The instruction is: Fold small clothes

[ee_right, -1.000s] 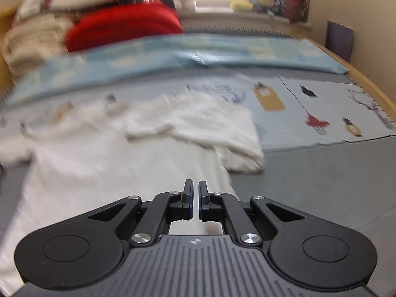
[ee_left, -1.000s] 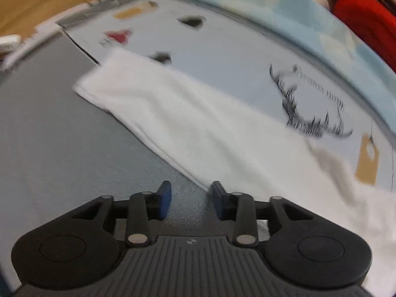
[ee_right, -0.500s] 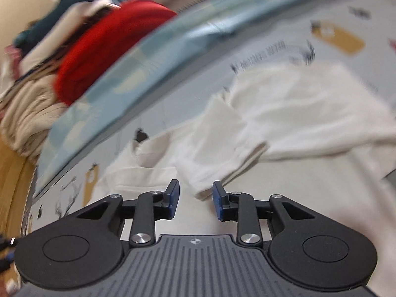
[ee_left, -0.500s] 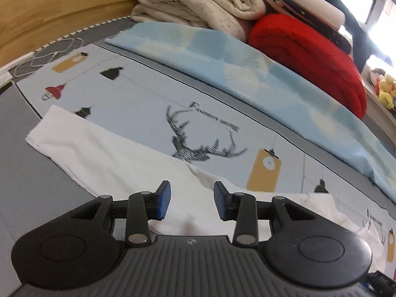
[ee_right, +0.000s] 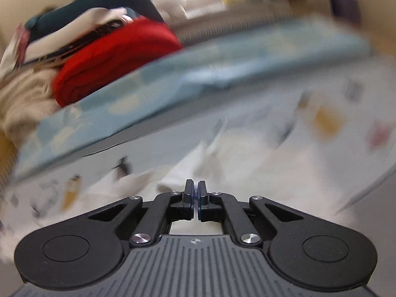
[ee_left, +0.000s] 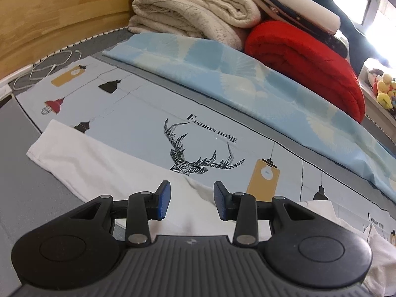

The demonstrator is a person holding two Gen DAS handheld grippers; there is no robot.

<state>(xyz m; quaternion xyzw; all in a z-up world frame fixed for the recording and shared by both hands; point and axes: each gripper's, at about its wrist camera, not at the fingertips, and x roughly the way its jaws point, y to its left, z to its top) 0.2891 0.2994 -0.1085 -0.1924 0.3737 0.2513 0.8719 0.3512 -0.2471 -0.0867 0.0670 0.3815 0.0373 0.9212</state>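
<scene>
left claw (ee_left: 190, 201): apart, empty, above white garment (ee_left: 99, 163) | right claw (ee_right: 195, 199): together, nothing visibly pinched | bed (ee_left: 24, 188): garment flat

A pale blue printed sheet (ee_left: 138, 113) with a black deer head (ee_left: 195, 158), lamp drawings and the words "Fashion Home" covers the bed. Behind the sheet lies a light blue patterned pillow (ee_left: 222, 74). Behind the pillow, folded cream blankets (ee_left: 193, 12) sit left of a folded red blanket (ee_left: 304, 59). At the sheet's far left corner lies a coiled white cable (ee_left: 47, 68), beside a wooden headboard (ee_left: 54, 17).
</scene>
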